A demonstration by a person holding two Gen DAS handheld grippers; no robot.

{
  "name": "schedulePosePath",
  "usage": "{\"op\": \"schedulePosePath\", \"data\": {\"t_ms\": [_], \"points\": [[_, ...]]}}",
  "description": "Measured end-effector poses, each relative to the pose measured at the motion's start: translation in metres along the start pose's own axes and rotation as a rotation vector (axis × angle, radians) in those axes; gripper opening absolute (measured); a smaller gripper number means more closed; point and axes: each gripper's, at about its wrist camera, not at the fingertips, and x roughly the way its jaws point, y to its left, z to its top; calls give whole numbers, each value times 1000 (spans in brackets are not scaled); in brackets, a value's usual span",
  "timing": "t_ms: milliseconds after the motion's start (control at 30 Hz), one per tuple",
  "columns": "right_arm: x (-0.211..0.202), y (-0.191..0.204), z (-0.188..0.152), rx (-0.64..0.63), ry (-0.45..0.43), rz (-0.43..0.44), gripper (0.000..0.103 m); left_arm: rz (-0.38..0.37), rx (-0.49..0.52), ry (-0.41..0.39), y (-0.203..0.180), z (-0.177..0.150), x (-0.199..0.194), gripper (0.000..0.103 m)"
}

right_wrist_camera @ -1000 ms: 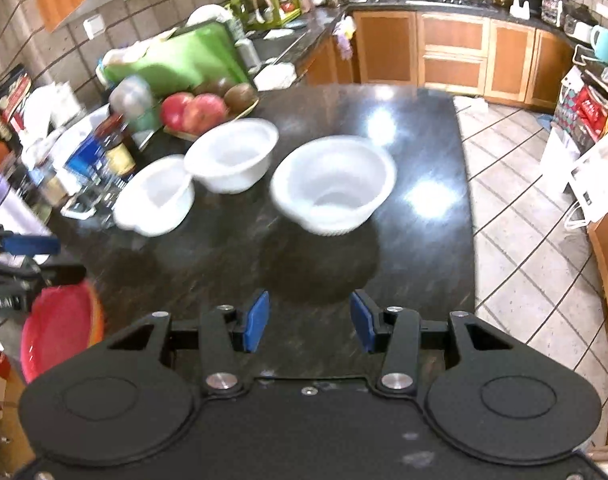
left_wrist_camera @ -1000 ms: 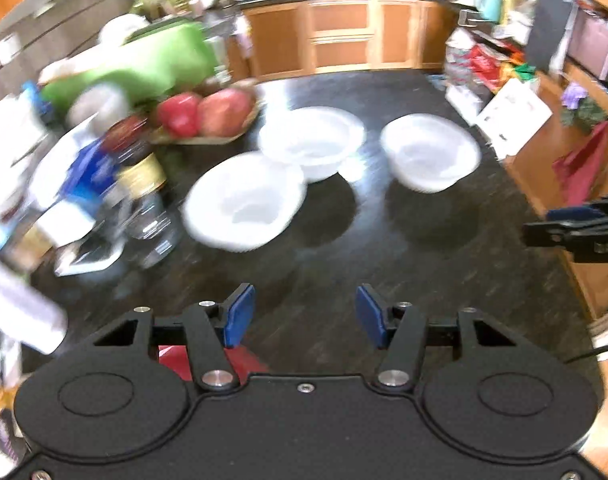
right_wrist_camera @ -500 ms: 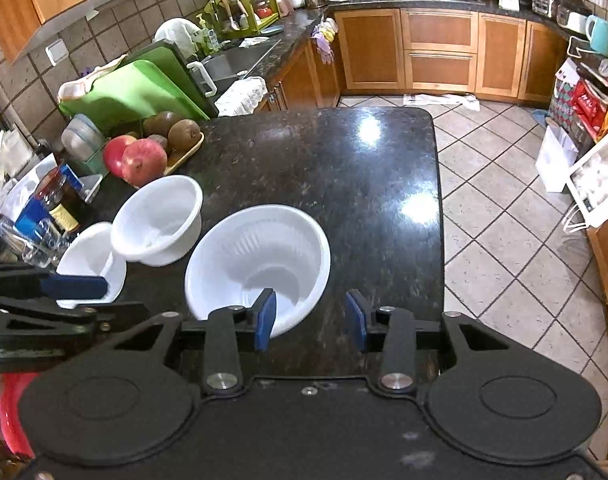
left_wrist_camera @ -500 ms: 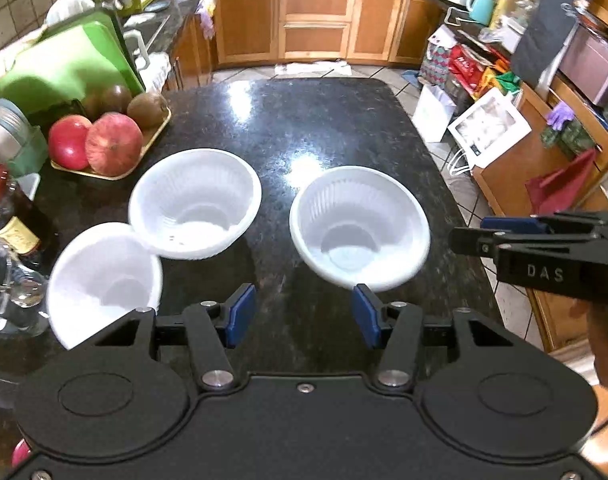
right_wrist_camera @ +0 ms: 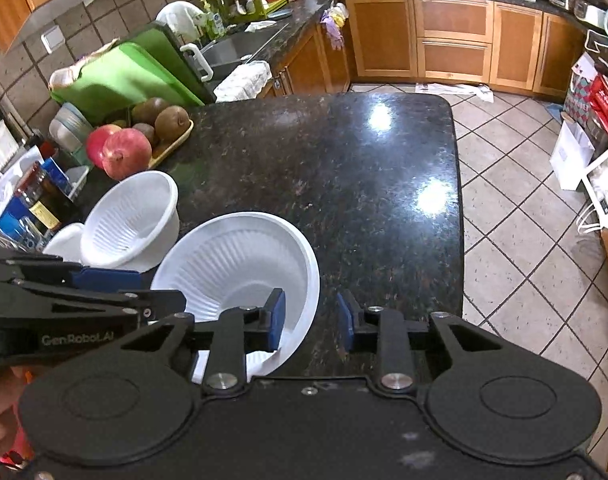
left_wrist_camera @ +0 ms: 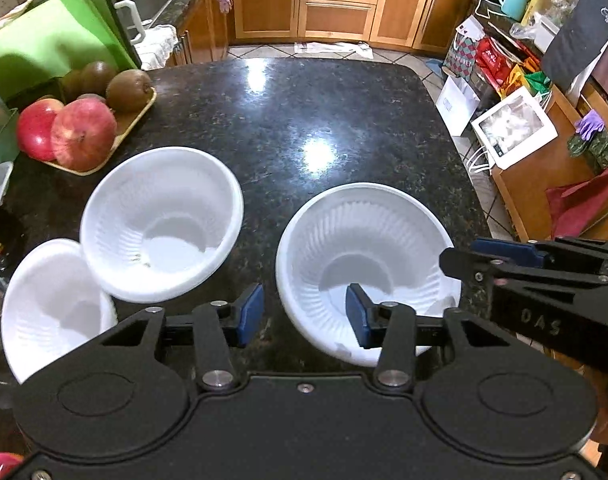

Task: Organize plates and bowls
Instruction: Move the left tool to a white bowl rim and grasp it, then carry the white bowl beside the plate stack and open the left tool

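Left gripper jaws apart; right gripper likewise (both low, angled downward).

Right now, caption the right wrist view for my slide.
Open right hand-held gripper straddles the nearest white bowl's rim on the granite counter.

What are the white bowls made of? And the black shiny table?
The white bowls look like thin plastic or foam, matte, with fine ribs pressed into the walls; I can't tell which. The black countertop looks like polished granite: dark stone with light speckles and mirror-like glints from the lamps.
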Motion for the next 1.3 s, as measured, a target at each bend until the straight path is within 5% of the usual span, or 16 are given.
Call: {"op": "schedulePosePath", "data": {"t_ms": [333, 500, 867, 1300], "points": [[20, -1, 0, -21, 33, 10, 17, 13, 1, 30, 3, 5, 20, 41], [28, 1, -3, -1, 54, 4, 14, 6, 4, 60, 4, 4, 29, 21], [12, 14, -25, -12, 66, 4, 14, -21, 32, 61, 12, -23, 7, 20], [-49, 95, -120, -31, 111, 34, 16, -81, 114, 132, 51, -114, -51, 21]]}}
